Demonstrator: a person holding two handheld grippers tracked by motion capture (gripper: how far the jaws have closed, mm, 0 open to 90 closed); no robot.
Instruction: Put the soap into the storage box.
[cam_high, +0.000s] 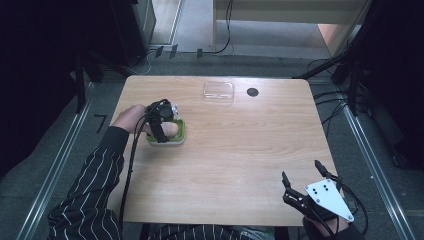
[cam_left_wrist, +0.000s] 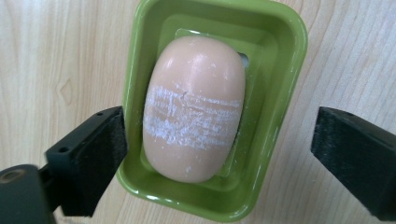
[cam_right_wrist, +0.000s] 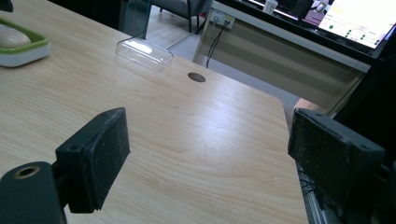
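Note:
A pale pink oval soap (cam_left_wrist: 194, 109) with a white scuffed band lies in a green dish (cam_left_wrist: 280, 84) on the wooden table. My left gripper (cam_left_wrist: 219, 144) points straight down over the dish and is open. Its left pad is at the dish's rim and its right pad stands well off to the side, neither pressing on the soap. From above, the left gripper (cam_high: 162, 119) sits over the dish (cam_high: 181, 131) at the table's left. At the near right corner my right gripper (cam_high: 301, 170) is open, and nothing is between its jaws (cam_right_wrist: 208, 149).
A clear plastic lid (cam_high: 218, 92) lies near the table's far edge, with a small dark round hole (cam_high: 253, 92) just to its right. The lid (cam_right_wrist: 144, 53) and the green dish (cam_right_wrist: 23, 46) show far off in the right gripper view. Cables trail from both grippers.

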